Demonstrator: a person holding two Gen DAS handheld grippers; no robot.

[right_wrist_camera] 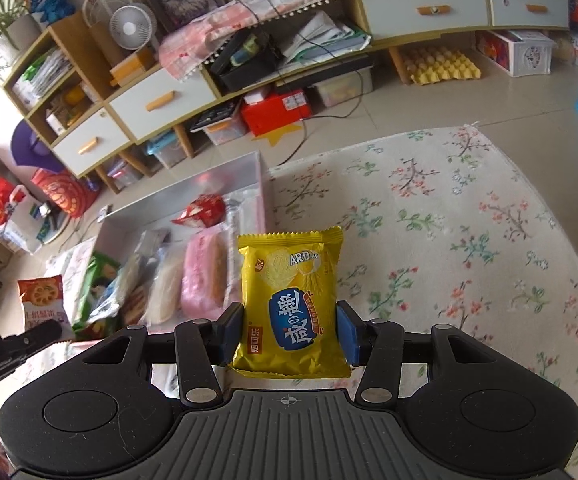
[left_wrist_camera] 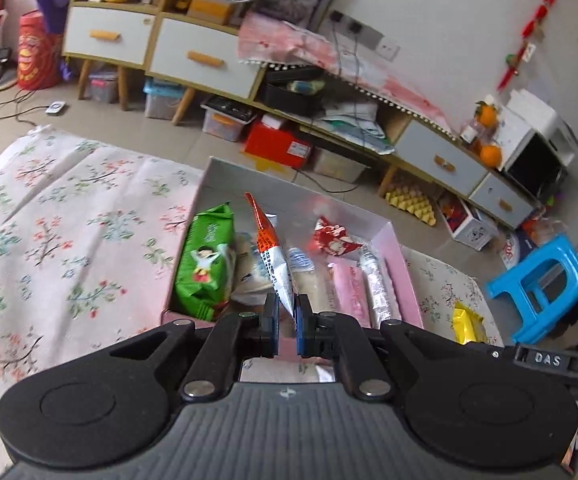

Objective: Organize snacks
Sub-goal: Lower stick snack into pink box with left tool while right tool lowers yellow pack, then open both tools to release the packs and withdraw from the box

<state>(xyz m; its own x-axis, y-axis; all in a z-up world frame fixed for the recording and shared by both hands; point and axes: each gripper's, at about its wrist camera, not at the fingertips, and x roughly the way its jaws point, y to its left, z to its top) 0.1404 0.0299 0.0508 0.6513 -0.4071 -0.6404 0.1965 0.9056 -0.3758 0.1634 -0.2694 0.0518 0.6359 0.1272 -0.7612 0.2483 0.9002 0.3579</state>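
Observation:
My left gripper (left_wrist_camera: 286,308) is shut on the lower edge of an orange-and-white snack packet (left_wrist_camera: 271,252), which stands up over the near end of a pink box (left_wrist_camera: 405,276). Inside the box lie a green packet (left_wrist_camera: 205,260), a red packet (left_wrist_camera: 331,240), a pink packet (left_wrist_camera: 347,288) and several pale ones. My right gripper (right_wrist_camera: 289,320) is shut on a yellow cracker packet (right_wrist_camera: 289,300), held upright above the floral cloth just right of the pink box (right_wrist_camera: 185,196). The right wrist view also catches the orange packet (right_wrist_camera: 43,300) at far left.
The box sits on a floral cloth (left_wrist_camera: 69,220) that covers the work surface. Beyond its far edge is tiled floor with a long low cabinet (right_wrist_camera: 429,12), a red carton (left_wrist_camera: 277,144), a yellow egg tray (right_wrist_camera: 445,66) and a blue plastic stool (left_wrist_camera: 541,280).

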